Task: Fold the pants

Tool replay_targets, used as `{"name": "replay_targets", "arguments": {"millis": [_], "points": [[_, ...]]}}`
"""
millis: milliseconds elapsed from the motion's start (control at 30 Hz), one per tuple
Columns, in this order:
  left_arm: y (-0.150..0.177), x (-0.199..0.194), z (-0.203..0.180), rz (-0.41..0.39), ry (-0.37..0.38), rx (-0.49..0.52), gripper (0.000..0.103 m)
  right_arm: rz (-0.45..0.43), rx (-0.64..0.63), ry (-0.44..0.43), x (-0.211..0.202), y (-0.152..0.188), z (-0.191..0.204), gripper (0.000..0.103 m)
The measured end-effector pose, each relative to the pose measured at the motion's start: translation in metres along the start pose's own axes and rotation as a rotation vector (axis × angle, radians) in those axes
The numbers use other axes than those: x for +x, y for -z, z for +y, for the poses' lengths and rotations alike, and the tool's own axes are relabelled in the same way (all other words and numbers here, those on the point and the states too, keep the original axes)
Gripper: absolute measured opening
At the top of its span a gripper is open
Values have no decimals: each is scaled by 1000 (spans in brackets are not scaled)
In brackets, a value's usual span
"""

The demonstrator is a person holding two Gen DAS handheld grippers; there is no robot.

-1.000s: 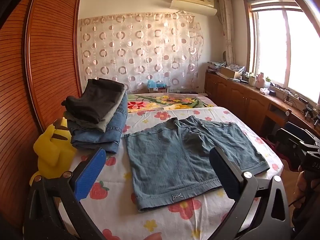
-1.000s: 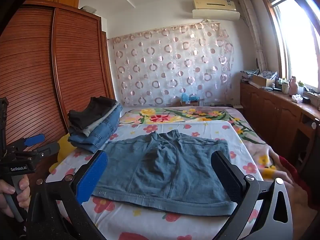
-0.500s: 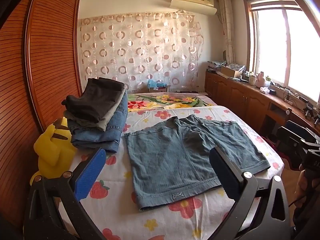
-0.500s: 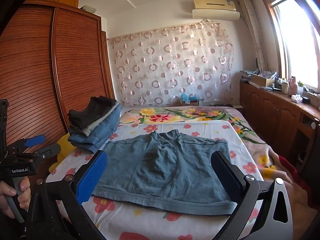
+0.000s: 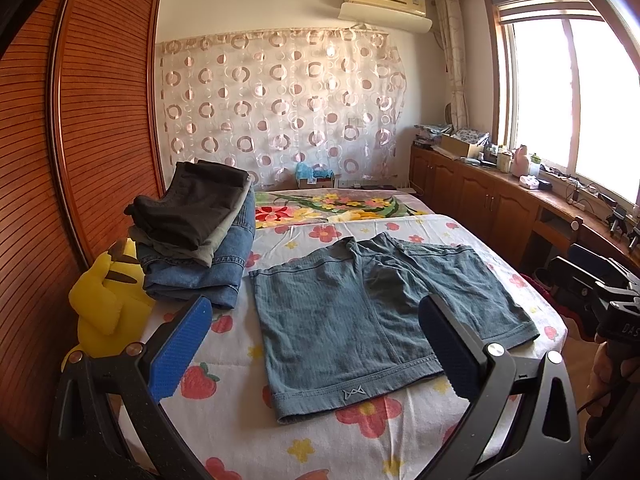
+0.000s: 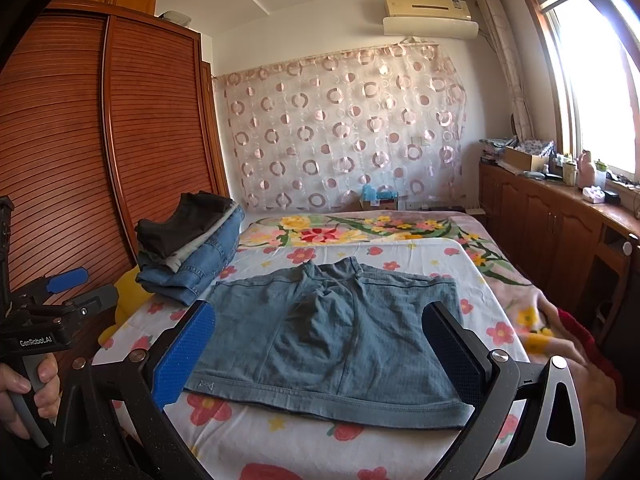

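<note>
Shorts [image 5: 372, 312] lie flat mid-frame; left gripper [image 5: 316, 354] and right gripper [image 6: 320, 354] gape empty, and a shallow pinch risks grabbing the bedsheet [image 5: 224, 408] too.

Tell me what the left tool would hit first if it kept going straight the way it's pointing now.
Probably the blue-grey shorts spread flat on the bed. The left tool is open and aimed at their near half, with nothing visible in between. Depth is hard to judge, so it might pass over them.
</note>
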State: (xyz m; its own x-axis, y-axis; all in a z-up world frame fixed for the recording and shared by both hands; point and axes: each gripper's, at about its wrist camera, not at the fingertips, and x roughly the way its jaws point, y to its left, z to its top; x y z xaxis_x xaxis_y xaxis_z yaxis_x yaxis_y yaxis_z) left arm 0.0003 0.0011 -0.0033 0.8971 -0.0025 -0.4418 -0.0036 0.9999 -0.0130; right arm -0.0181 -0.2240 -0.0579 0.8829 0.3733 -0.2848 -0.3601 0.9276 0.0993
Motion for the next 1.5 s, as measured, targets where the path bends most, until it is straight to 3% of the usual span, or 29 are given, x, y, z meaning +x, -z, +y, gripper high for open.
{"name": "replay_targets", "arguments": {"millis": [1500], "points": [[-13,-14,-2,-24,-2,2,103,5,5,8,-3,0,-1,103]]}}
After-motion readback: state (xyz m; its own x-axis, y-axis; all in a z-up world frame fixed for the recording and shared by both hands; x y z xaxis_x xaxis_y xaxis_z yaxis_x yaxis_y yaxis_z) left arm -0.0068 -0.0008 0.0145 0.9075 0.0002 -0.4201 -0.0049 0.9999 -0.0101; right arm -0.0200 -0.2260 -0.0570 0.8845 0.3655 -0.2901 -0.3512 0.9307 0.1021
